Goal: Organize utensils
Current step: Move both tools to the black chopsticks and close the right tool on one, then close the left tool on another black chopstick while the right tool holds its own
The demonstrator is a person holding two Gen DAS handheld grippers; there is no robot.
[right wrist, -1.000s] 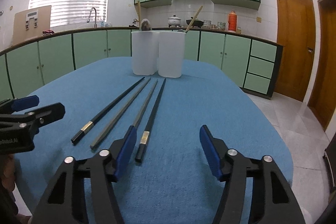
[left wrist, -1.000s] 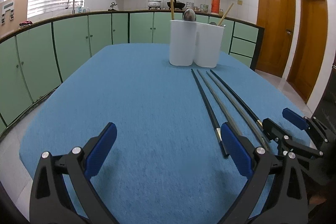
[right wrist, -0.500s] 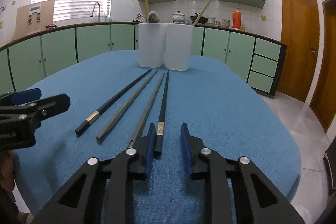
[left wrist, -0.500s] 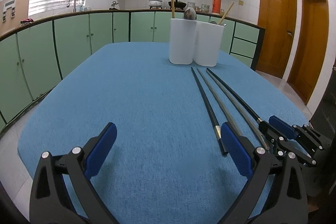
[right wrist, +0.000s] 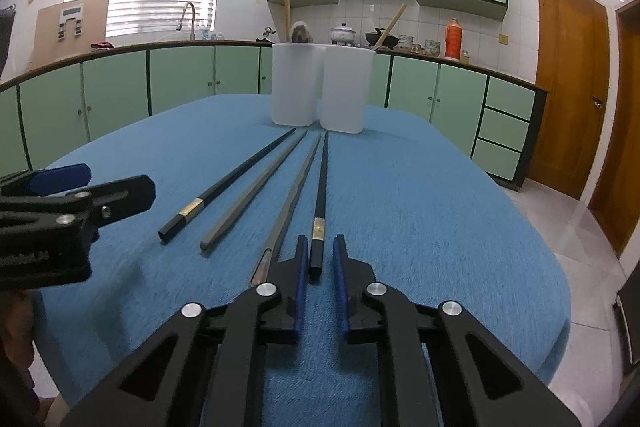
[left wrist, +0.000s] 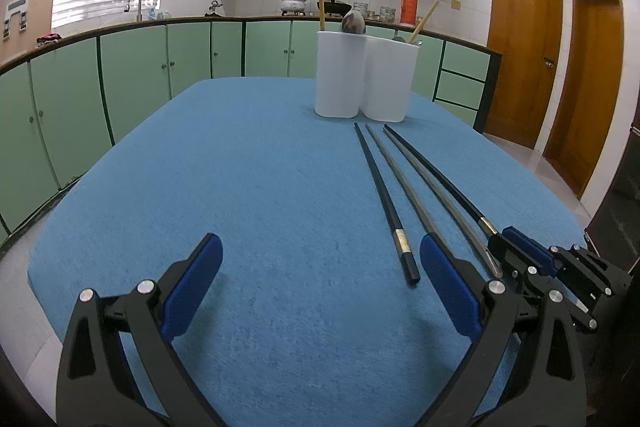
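Note:
Several long chopsticks lie side by side on the blue table (right wrist: 420,211), pointing at two white holders (right wrist: 320,89) at the far end. My right gripper (right wrist: 321,255) has its jaws narrowed around the near end of the rightmost black chopstick (right wrist: 322,187), with small gaps still showing on both sides. It also shows in the left wrist view (left wrist: 516,255). My left gripper (left wrist: 320,267) is open and empty, low over the table left of the chopsticks. The leftmost black chopstick (left wrist: 384,199) lies just inside its right finger.
The holders (left wrist: 364,79) hold a spoon and wooden sticks. Green cabinets and a counter ring the room. Wooden doors stand at the right. The table's near edge is right below both grippers.
My right gripper has narrowed from wide open to nearly shut and moved forward around the end of the rightmost black chopstick. My left gripper has stayed put and open.

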